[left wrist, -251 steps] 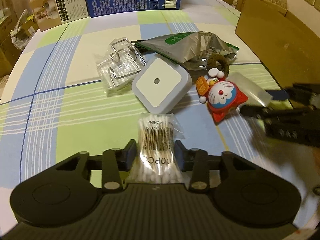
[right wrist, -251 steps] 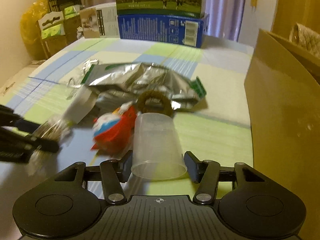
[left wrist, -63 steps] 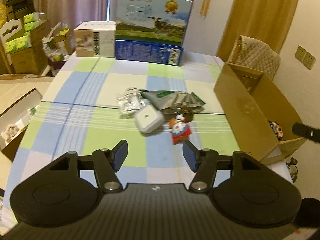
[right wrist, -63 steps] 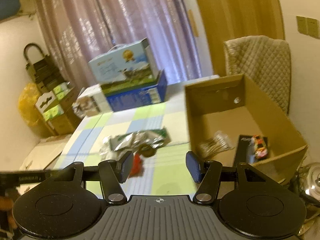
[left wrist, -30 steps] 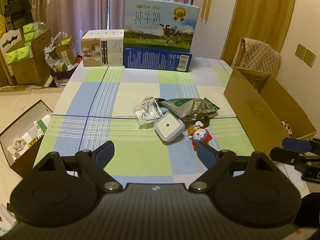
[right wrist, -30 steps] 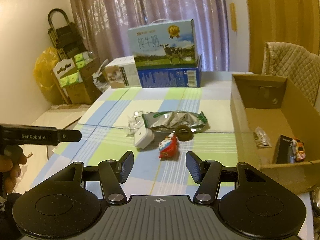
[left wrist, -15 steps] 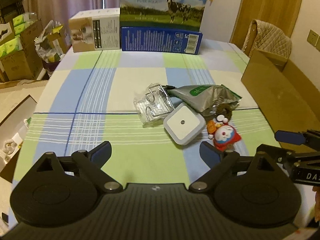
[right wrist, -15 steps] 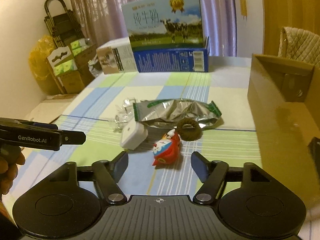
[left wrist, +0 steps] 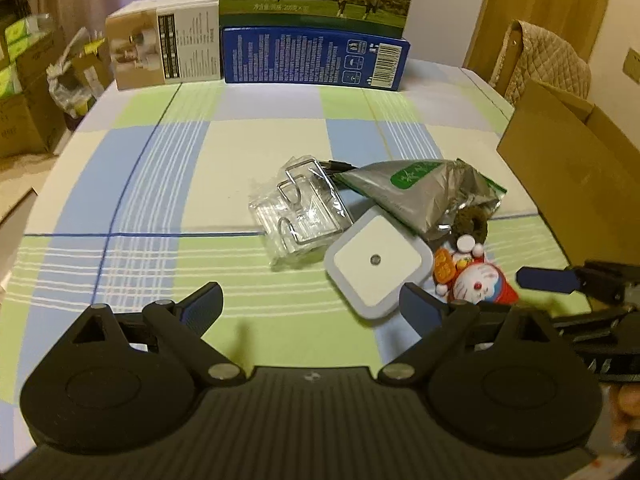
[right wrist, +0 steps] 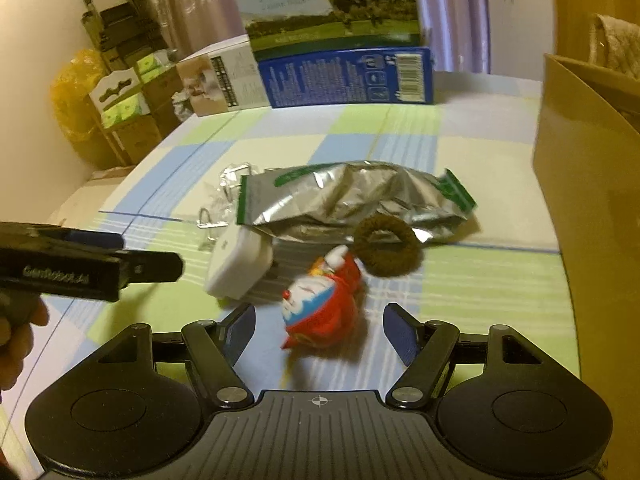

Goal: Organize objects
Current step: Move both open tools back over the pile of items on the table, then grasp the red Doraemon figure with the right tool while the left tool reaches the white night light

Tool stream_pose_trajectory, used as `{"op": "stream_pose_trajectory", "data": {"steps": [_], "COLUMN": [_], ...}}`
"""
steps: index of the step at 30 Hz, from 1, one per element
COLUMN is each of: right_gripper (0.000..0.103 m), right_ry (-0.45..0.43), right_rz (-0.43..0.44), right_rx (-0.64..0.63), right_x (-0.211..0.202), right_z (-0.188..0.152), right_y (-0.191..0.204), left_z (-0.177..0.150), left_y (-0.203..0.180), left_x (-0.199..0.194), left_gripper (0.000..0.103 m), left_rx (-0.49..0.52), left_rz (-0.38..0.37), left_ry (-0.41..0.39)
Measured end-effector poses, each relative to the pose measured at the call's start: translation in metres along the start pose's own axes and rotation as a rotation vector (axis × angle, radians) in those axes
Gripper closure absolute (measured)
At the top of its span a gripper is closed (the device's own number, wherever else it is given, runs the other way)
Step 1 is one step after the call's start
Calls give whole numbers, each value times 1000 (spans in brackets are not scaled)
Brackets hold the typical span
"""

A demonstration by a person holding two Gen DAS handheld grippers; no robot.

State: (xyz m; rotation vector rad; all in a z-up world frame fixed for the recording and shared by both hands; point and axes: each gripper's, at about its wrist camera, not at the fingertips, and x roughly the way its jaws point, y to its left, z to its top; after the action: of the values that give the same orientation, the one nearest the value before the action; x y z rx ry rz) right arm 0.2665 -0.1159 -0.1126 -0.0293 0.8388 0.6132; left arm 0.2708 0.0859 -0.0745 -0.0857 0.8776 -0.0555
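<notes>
A small pile lies on the checked tablecloth: a white square night light (left wrist: 378, 267) (right wrist: 240, 265), a red and blue cat toy (left wrist: 476, 280) (right wrist: 320, 305), a silver foil pouch (left wrist: 424, 194) (right wrist: 352, 200), a brown hair tie (left wrist: 472, 222) (right wrist: 386, 249) and clear packs of metal hooks (left wrist: 302, 210) (right wrist: 224, 192). My left gripper (left wrist: 310, 306) is open, just short of the night light. My right gripper (right wrist: 318, 332) is open, with the cat toy just ahead of its fingers.
A cardboard box (left wrist: 568, 168) (right wrist: 588, 184) stands at the table's right side. A blue carton (left wrist: 316, 58) with a milk box on top and a white and tan box (left wrist: 164, 54) line the far edge. A quilted chair (left wrist: 540, 64) sits behind.
Both grippers have come down and forward toward the pile. The right gripper's fingers have spread wider and the cat toy now lies close in front of them.
</notes>
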Motion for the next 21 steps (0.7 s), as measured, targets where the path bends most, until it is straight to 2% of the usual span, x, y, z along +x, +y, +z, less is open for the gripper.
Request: {"op": "stream_pose_trajectory", "data": {"steps": [8, 12, 13, 16, 21], "right_gripper": [35, 36, 39, 60, 60], "right_ry": [33, 40, 45, 68, 65], "right_rz": [-22, -24, -23, -16, -46], "right_rx": [-42, -37, -34, -31, -44], "right_x": [18, 24, 26, 29, 24], "right_z": [6, 5, 6, 5, 6], "right_y": [7, 4, 3, 2, 3], "left_z": [1, 1, 1, 0, 1], "left_y": [5, 0, -2, -2, -7], "left_x": [7, 7, 6, 8, 14], "left_gripper": [10, 10, 10, 10, 11], "left_rx": [-3, 49, 69, 87, 113], "left_rz": [-13, 1, 10, -2, -56], "left_ry": [24, 22, 21, 32, 38]}}
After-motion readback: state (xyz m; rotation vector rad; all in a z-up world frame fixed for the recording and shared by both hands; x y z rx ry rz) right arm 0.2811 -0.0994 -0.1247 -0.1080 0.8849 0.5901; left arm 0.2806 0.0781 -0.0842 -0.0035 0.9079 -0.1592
